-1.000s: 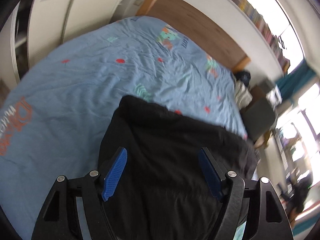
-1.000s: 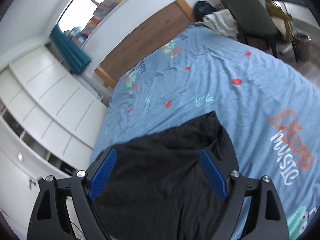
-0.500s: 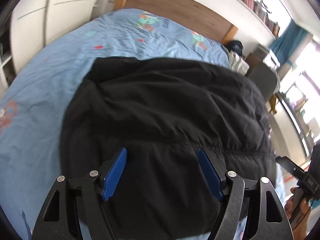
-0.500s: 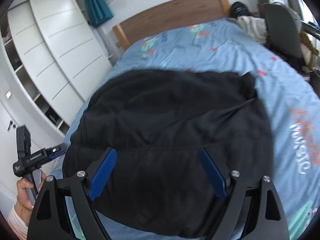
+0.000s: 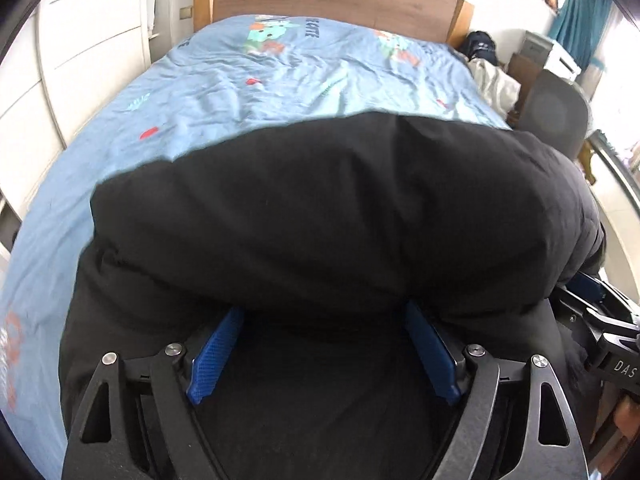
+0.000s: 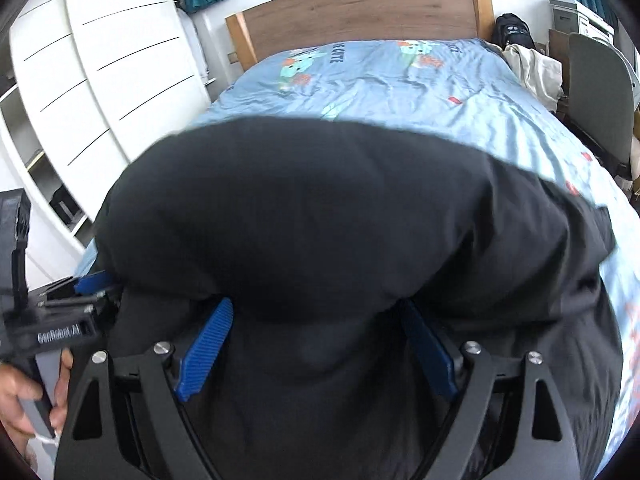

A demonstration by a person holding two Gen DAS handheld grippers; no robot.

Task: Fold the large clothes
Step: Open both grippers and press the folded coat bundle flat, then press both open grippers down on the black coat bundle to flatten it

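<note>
Fingers of both grippers spread wide under black jacket, left opening; only right view shows hand.

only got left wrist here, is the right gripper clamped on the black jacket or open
observer: open. the right gripper has its jaws wide apart; the black jacket bulges over the fingertips, but the pads aren't pressing on it
operator: where's the jacket's right edge
observer: on the blue bedcover, with orange lettering showing beyond it
operator: who's on my left gripper
observer: a hand grips its handle; its jaws are opening, with jacket between them
</note>
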